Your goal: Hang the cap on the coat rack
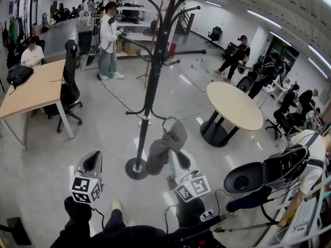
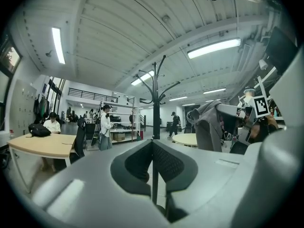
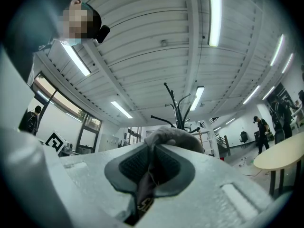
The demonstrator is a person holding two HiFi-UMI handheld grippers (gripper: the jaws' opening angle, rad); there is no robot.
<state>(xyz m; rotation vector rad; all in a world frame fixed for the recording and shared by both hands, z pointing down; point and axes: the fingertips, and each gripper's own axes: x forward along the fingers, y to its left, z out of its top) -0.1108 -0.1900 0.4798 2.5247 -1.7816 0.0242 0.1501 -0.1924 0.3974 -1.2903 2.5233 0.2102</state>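
the right gripper point(image 1: 175, 158) pinches the grey cap point(image 1: 164, 146) near the coat rack point(image 1: 154, 76), not yet hung; the left gripper point(image 1: 93, 162) sits pressed together, empty.

The cap point(image 1: 168, 146) in my right gripper point(image 1: 175, 156) is plain mid-grey. A darker strap point(image 3: 145, 184) hangs from it, ending in a dark tab with pale lettering. My right gripper and my left gripper point(image 1: 93, 163) are both light grey, with black, finely textured pads point(image 2: 137, 163). My marker cubes point(image 1: 85, 189) are white with black square patterns. The rack point(image 1: 155, 76) is black all over, base included. The floor point(image 1: 103, 133) is a pale, glossy grey. The round table point(image 1: 235, 106) has a cream top on a black foot, and the long table point(image 1: 36, 89) is light wood with white legs. The chair point(image 1: 70, 81) is black. The ceiling point(image 2: 118, 37) is white.
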